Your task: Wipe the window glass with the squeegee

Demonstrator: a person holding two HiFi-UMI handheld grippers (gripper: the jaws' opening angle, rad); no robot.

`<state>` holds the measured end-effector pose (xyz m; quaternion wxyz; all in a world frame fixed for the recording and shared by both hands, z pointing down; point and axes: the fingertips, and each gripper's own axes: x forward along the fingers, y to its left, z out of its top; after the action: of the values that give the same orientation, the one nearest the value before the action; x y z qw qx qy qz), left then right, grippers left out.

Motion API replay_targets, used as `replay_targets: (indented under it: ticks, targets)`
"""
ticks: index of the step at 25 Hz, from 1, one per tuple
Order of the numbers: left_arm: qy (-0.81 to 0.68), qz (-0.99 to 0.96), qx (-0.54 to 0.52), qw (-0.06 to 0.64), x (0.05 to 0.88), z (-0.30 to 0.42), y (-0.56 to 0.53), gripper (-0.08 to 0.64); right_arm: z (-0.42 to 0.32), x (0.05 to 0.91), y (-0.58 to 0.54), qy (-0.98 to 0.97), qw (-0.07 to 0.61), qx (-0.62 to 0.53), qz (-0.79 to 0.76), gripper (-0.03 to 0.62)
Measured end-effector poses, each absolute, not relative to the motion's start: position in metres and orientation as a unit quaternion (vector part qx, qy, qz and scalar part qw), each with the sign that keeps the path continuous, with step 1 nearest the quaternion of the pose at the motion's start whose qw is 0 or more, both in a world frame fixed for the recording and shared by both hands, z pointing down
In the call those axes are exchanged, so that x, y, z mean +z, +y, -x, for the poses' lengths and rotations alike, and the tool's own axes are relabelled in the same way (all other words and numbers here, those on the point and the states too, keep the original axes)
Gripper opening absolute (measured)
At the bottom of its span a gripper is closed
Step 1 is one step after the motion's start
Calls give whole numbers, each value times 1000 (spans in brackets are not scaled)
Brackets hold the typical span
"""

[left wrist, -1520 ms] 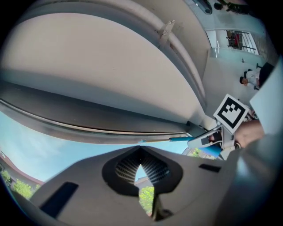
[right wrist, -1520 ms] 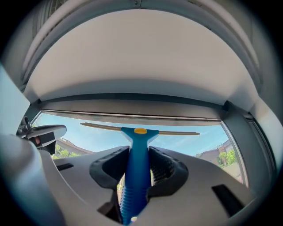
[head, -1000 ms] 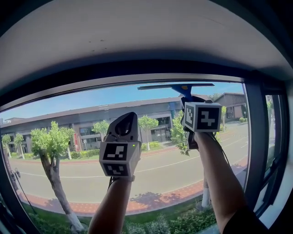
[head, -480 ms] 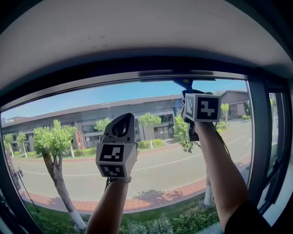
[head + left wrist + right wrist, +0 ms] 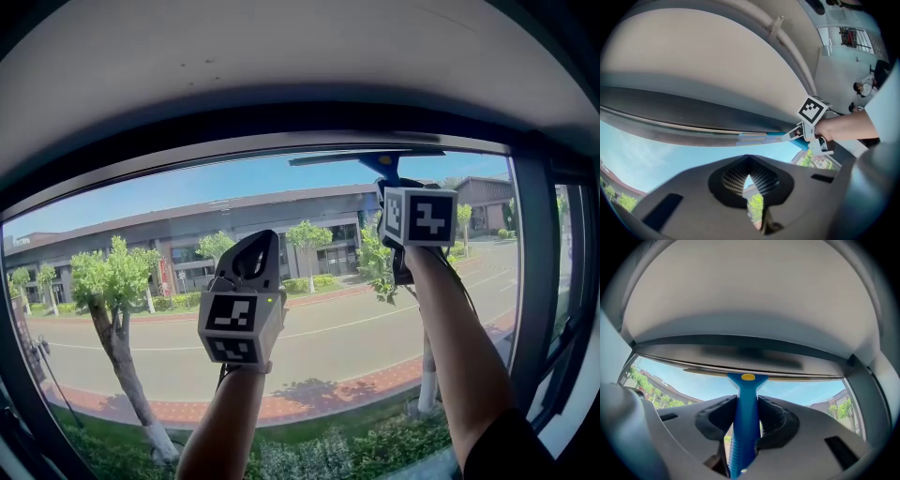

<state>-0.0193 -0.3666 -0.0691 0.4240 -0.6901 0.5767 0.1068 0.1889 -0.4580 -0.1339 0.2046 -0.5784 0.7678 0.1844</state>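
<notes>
The squeegee (image 5: 366, 157) lies at the top of the glass (image 5: 169, 272), just under the frame (image 5: 281, 122). The right gripper (image 5: 394, 186) is below it, the left gripper (image 5: 253, 253) lower and leftward.

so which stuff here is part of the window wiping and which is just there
In the job: squeegee, right gripper shut on its handle, window glass.
Just there: left gripper, shut and empty; window frame; ceiling.

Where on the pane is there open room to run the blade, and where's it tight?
Open: the window glass left of the squeegee, under the top frame, and the strip between the right tool and the right post. Crowded: mid-pane, where the left tool hangs beside the right forearm.
</notes>
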Motion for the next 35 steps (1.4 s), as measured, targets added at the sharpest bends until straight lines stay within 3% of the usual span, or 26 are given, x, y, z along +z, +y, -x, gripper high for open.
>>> replay_targets:
  ticks: [35]
  targets:
    - [588, 709, 83, 380, -4, 24, -367, 2, -190, -60, -456, 772, 180, 163, 587, 138]
